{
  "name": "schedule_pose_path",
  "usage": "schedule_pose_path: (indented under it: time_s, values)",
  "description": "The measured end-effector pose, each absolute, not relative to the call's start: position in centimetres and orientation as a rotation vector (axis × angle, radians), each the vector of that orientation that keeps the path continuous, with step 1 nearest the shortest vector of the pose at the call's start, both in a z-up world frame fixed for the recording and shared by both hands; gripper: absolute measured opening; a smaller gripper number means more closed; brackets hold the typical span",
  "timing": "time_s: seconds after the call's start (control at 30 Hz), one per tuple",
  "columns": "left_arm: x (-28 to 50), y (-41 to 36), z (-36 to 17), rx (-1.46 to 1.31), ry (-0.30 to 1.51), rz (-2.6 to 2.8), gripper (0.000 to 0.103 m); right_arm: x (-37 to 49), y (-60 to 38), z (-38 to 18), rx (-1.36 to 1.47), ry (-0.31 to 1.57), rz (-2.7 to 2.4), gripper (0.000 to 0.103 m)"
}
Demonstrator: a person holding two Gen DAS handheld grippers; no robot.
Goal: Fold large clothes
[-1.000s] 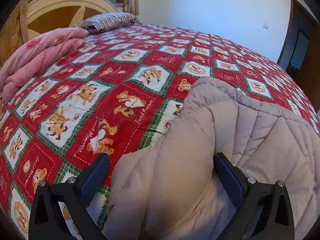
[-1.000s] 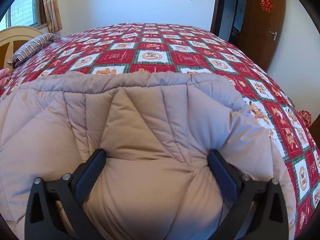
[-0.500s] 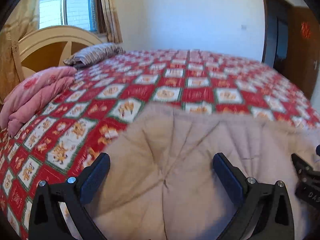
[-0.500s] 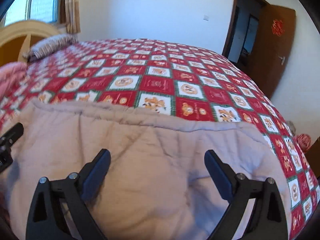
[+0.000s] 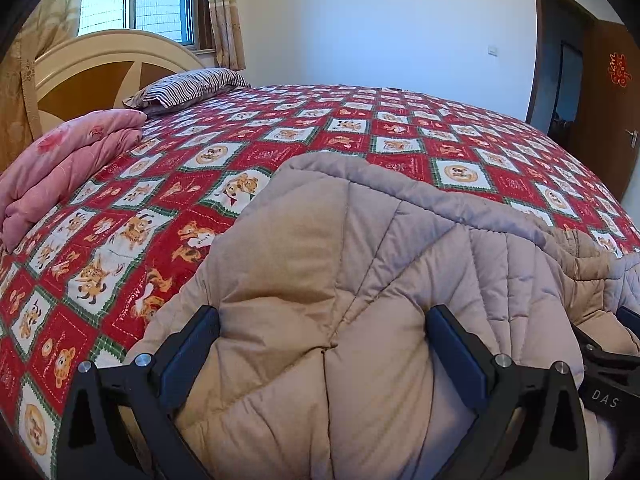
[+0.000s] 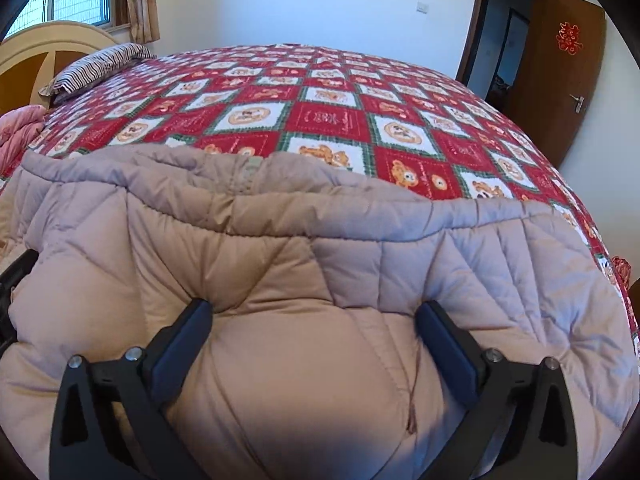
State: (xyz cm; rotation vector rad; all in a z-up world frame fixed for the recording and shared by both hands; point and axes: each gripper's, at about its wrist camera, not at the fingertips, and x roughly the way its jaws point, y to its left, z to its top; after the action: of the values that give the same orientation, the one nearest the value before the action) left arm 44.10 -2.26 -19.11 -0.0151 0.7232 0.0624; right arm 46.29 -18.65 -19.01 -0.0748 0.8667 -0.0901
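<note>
The beige quilted coat (image 5: 360,280) lies bunched on the bed, bulging up between the fingers of both grippers, its hemmed edge just beyond the fingertips. A second ago it sat the same way between them; half a second ago both views had swung up and blurred, and now they have settled low over the padding again. The left gripper (image 5: 322,344) has its fingers spread wide with coat filling the gap; whether they squeeze it, I cannot tell. The right gripper (image 6: 314,328) is opening, coat between its fingers. Past the fingertips stretches the red patchwork bedspread (image 6: 328,116); off to the left, a folded pink quilt (image 5: 60,168) and a striped pillow (image 5: 188,88).
</note>
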Motion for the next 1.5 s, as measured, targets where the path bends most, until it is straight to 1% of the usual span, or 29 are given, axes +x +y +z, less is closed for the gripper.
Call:
schedule_pose_path:
  time_s: [0.9, 1.03, 1.1, 1.17, 1.23, 1.37, 1.5]
  values:
    - [44.9, -2.6, -20.0, -0.004, 0.763, 0.053, 0.102, 47.7, -17.9, -20.2, -0.143, 0.933, -0.111, 0.103]
    - [45.2, -2.5, -19.8, 0.008, 0.807, 0.037, 0.102, 47.8, -17.8, -20.2, -0.15, 0.94, -0.111, 0.103]
    - [44.5, -2.0, -18.7, 0.011, 0.845, -0.011, 0.102, 47.7, -17.7, -20.0, -0.157, 0.946, -0.109, 0.103]
    - [41.8, -0.4, -16.8, -0.017, 0.807, -0.012, 0.102, 47.2, -18.0, -19.5, -0.156, 0.963, -0.084, 0.103]
    - [39.5, 0.8, -16.1, -0.022, 0.771, 0.0, 0.102, 45.4, -18.2, -18.3, -0.145, 0.957, -0.08, 0.103]
    - [37.4, 2.1, -18.1, -0.018, 0.799, 0.013, 0.102, 41.1, -17.6, -17.3, -0.168, 0.894, -0.077, 0.103]
    - [36.4, 1.5, -19.2, 0.031, 0.733, 0.049, 0.102, 40.3, -16.9, -18.5, -0.191, 0.867, -0.11, 0.103]
